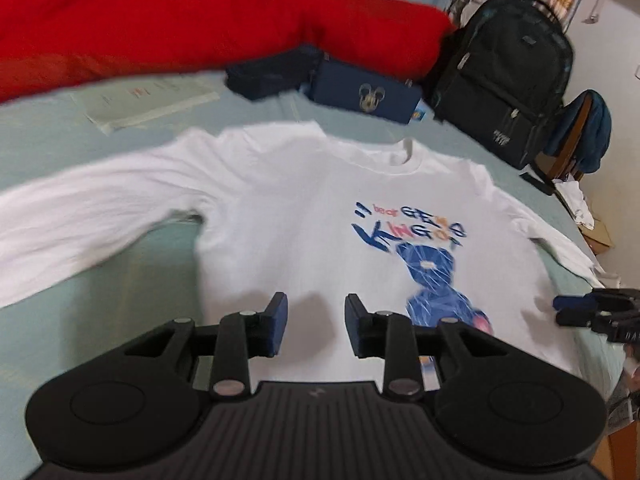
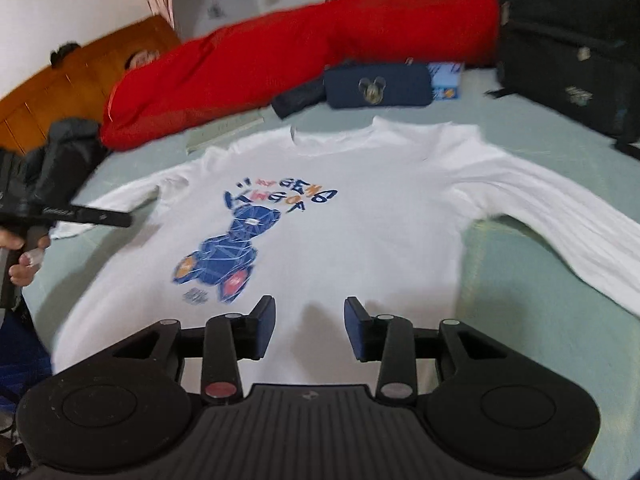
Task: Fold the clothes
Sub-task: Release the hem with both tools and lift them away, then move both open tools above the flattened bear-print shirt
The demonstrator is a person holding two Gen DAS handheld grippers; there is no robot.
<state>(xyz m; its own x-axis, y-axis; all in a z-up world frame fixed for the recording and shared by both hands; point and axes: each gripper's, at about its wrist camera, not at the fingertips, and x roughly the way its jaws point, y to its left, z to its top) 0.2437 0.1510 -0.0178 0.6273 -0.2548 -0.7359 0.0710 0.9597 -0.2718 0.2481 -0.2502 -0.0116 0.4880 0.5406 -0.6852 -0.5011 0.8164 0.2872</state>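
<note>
Left sleeve: the white long-sleeved shirt [image 1: 280, 208] lies flat and face up on the bed [image 1: 120, 280], this sleeve stretched out wide from the body.
Left gripper: the left gripper [image 1: 316, 326] hovers over the shirt's lower hem, left of the blue bear print [image 1: 432, 280]; its jaws stand well apart with nothing between them.
Right gripper: the right gripper [image 2: 310, 326] hovers over the hem right of the print, jaws equally wide and holding nothing.
Right sleeve: it runs out from the shirt toward the bed's edge.
Stage: the shirt is spread unfolded; both grippers look set to take the hem, though the pictures do not settle it.
Risk, grasp: pinching only the top layer would let the back layer lag and bunch.
Risk, sleeves: a fold made with both sleeves out could come up crooked, and the sleeve by the bed's edge could slide off.
Risk, blur: both views are smeared, so hem placement is hard to judge.
Beyond the collar: a paper sheet [image 1: 148, 100], a dark pouch [image 1: 272, 74], a navy mouse-logo case [image 1: 366, 94], a red blanket [image 1: 200, 20] and a black backpack [image 1: 504, 76] crowd that end, close enough to catch a collar pushed forward.
</note>
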